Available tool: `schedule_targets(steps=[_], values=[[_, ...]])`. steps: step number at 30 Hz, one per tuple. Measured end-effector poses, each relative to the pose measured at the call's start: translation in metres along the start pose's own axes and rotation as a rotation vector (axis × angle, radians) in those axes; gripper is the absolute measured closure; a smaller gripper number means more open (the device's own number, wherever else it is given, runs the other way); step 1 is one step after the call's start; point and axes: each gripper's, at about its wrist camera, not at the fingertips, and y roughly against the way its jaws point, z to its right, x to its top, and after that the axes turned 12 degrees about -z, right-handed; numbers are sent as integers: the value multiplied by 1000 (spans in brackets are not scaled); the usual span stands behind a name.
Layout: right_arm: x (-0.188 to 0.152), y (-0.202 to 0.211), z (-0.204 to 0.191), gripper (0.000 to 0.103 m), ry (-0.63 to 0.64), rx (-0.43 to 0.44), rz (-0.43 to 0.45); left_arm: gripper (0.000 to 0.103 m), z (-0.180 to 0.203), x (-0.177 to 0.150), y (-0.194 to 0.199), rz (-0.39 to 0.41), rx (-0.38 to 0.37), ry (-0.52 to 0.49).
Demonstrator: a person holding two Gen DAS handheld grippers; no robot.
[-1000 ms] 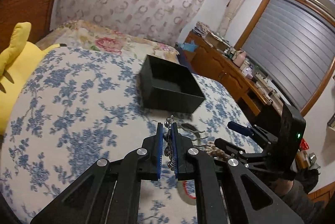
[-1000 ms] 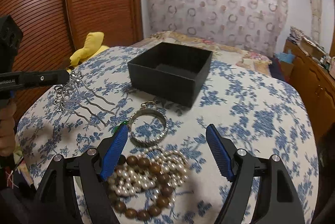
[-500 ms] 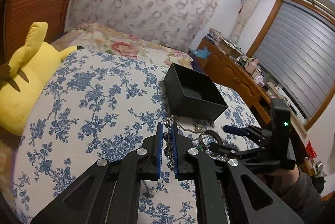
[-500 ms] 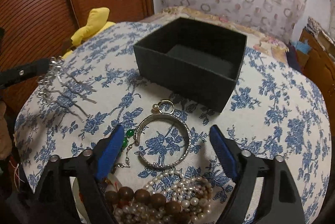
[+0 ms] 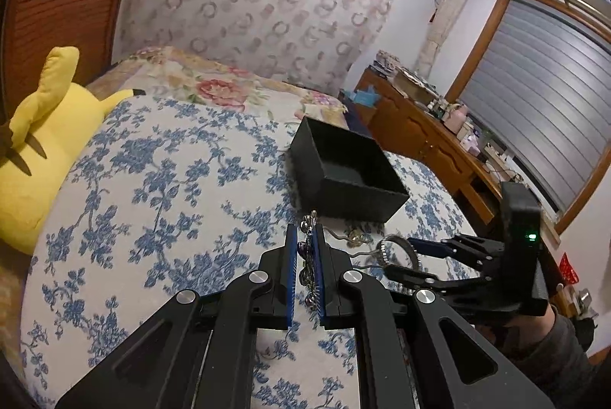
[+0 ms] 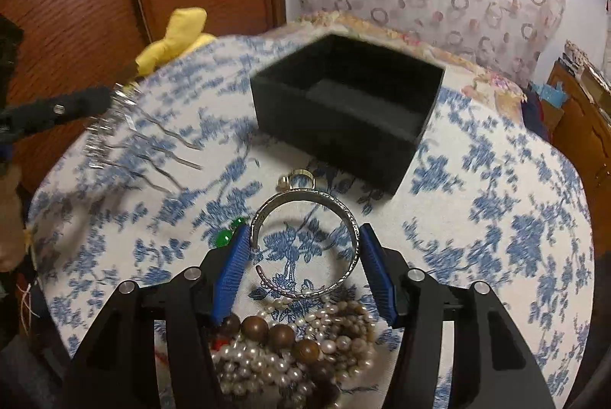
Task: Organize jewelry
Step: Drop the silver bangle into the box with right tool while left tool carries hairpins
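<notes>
Straddling the silver bangle point(image 6: 305, 244) on the bed, the right tool point(image 6: 303, 269) is gaping wide, nearer than the left tool point(image 5: 305, 256), which is pinching the hair comb point(image 5: 307, 248).

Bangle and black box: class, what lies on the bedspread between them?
A small ring, touching the bangle and just short of the box; right wrist view.

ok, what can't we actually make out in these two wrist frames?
- Hair comb, right wrist view: motion blur smears its ornament; in the left wrist view the left gripper pads cover most of it.
- Bead pile: cut off by the bottom edge and the right gripper, so the strand count is unclear.
- Black box floor: near wall hides part in both views.
- Small ring: too small for detail.
</notes>
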Motion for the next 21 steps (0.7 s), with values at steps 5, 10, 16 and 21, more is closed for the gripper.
schedule_targets(steps=[5, 10, 16, 21], values=[[11, 24, 19, 43, -2, 4, 71, 96, 12, 17, -2, 19, -7, -27], [33, 31, 38, 43, -1, -3, 124, 96, 22, 41, -5, 39, 2, -59], [66, 21, 58, 43, 0, 2, 149, 96, 19, 72, -11, 57, 9, -58], [83, 5, 61, 43, 23, 26, 139, 96, 13, 95, -18, 69, 17, -45]])
